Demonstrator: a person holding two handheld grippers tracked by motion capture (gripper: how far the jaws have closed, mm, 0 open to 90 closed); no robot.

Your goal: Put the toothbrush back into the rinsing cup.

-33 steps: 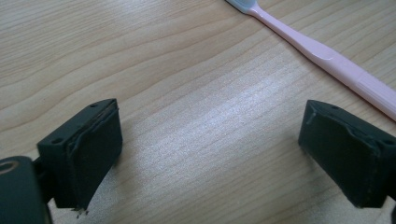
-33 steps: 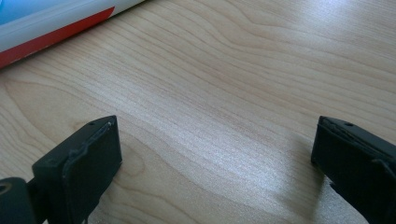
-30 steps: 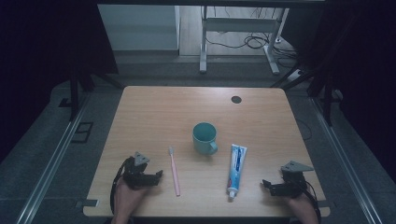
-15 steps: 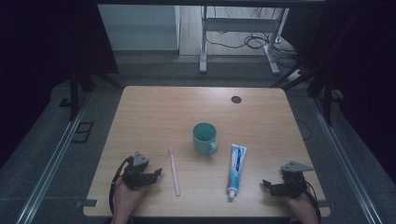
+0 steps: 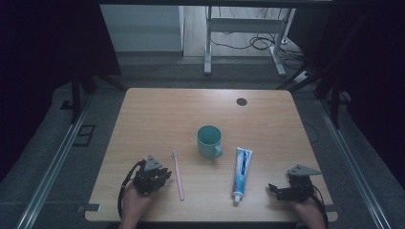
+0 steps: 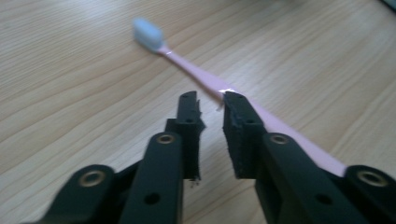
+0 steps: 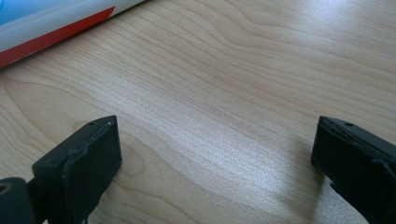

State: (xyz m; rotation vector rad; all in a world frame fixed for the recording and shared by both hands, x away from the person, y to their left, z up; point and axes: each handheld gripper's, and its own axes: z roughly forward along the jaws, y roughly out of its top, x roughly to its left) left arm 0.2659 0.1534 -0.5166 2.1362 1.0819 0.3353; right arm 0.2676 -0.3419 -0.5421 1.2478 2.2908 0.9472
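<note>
A pink toothbrush with a white head lies lengthwise on the wooden table, just right of my left gripper. In the left gripper view the toothbrush runs past the far side of the right jaw. My left gripper has just been closing; a narrow gap is left between its jaws, with nothing in it. My right gripper rests at the front right, wide open over bare wood. A toothpaste tube lies to its left, and the tube's edge crosses the top left of the right gripper view.
A teal mug stands upright at the table's middle, handle toward the front right. A dark round hole marks the far right of the tabletop. Metal rails run along both sides of the table, and a desk frame with cables stands behind.
My left gripper has shifted a little to the right, toward the toothbrush. The right gripper, mug, toothpaste and toothbrush have stayed where they were.
</note>
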